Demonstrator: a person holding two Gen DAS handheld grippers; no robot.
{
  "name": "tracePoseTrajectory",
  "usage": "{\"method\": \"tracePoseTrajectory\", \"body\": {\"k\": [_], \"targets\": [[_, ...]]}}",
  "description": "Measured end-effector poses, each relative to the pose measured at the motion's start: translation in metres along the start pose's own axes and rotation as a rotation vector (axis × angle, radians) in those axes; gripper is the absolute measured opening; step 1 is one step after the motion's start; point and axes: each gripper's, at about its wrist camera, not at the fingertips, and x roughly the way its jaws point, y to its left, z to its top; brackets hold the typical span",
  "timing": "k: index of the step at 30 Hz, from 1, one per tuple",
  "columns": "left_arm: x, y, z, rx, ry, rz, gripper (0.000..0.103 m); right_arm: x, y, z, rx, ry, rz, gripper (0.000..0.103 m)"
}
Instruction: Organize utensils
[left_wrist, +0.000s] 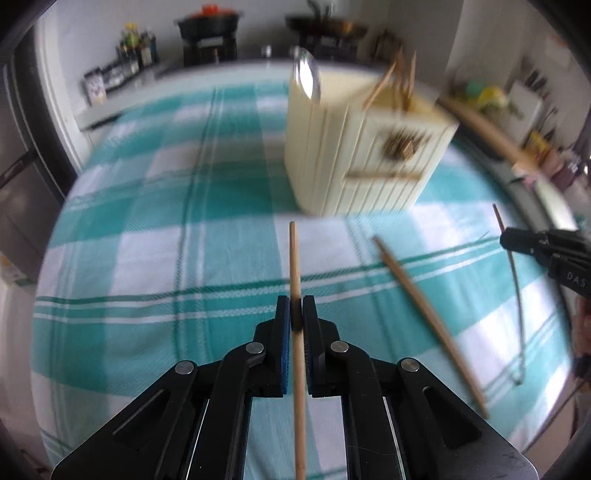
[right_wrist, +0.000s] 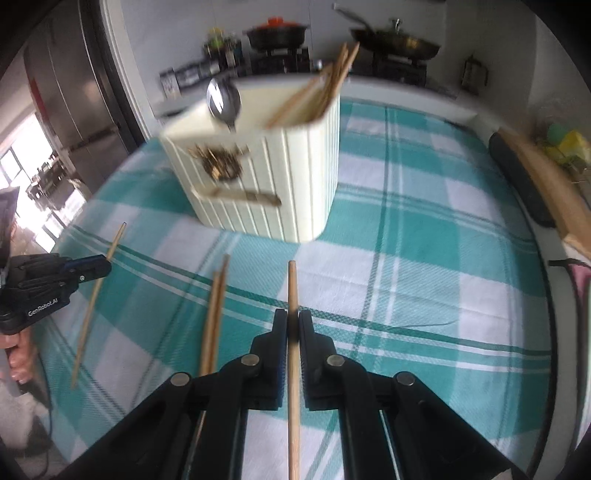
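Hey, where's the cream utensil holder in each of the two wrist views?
Left wrist: cream utensil holder upper centre-right, beyond the left gripper.
Right wrist: holder upper centre-left, beyond the right gripper.
Shared landmark: the spoon standing in it.

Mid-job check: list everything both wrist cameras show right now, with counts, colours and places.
Utensil holder: one, cream, ribbed, standing on the cloth.
Spoon: one, silver, bowl up in the holder.
Chopsticks in holder: several, wooden, leaning in the far compartment.
Loose chopsticks: two, wooden, lying on the cloth between the grippers.
Held chopsticks: two, wooden, one per gripper.
Tablecloth: one, teal and white check.
Pots: two, dark, on stoves behind.
Left gripper: black, shut on a chopstick.
Right gripper: black, shut on a chopstick.
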Motion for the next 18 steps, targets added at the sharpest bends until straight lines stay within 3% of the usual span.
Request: {"method": "tracePoseTrajectory", "body": {"k": [7,18], "targets": [[-0.097,0.006,-0.005,-0.025,-0.193,-0.108,0.005,-0.1,0.009,-0.015,-0.006,-0.185,0.03,0.006],[-0.145,0.012,-0.001,-0.051,-0.3,-0.154,0.005,-0.16,0.023,-0.005,-0.008,-0.39,0.01,0.006]]}}
